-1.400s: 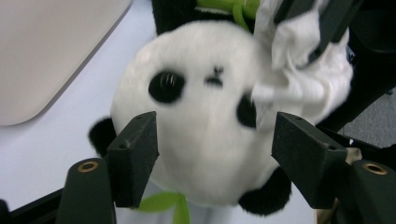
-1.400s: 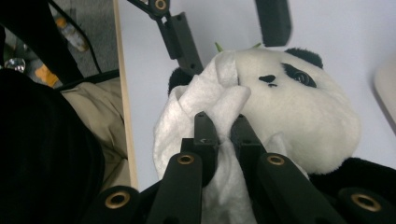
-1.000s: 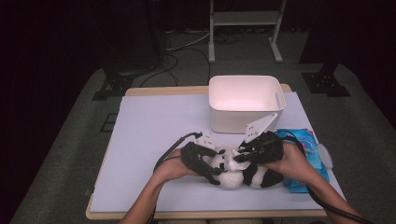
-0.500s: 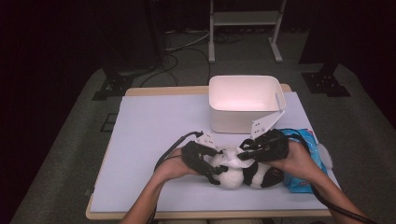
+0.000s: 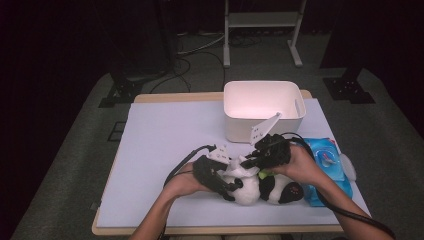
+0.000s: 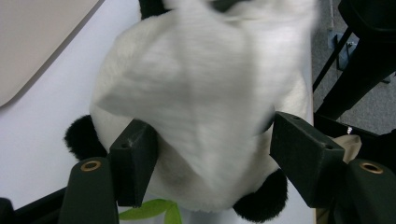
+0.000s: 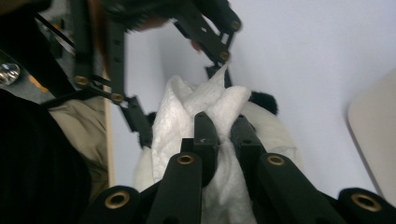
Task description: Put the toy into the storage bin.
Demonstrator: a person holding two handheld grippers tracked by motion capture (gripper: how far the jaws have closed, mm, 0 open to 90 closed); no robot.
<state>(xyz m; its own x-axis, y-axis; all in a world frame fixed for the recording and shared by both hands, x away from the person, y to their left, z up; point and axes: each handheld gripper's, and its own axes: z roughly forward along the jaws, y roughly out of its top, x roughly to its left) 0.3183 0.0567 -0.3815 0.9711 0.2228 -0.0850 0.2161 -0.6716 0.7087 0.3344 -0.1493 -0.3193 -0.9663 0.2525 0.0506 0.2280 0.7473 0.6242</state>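
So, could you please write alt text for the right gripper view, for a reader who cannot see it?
The right tool pinches a crumpled white wipe between its two black jaws, pressing it against a plush panda lying on the pale table. Beyond the wipe, the left tool straddles the panda's head, and a white bin's corner shows at the right edge.

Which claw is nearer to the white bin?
Right. The right claw pinches a white wipe over the panda toy, just before the white bin; the left claw holds the panda's head, farther away.
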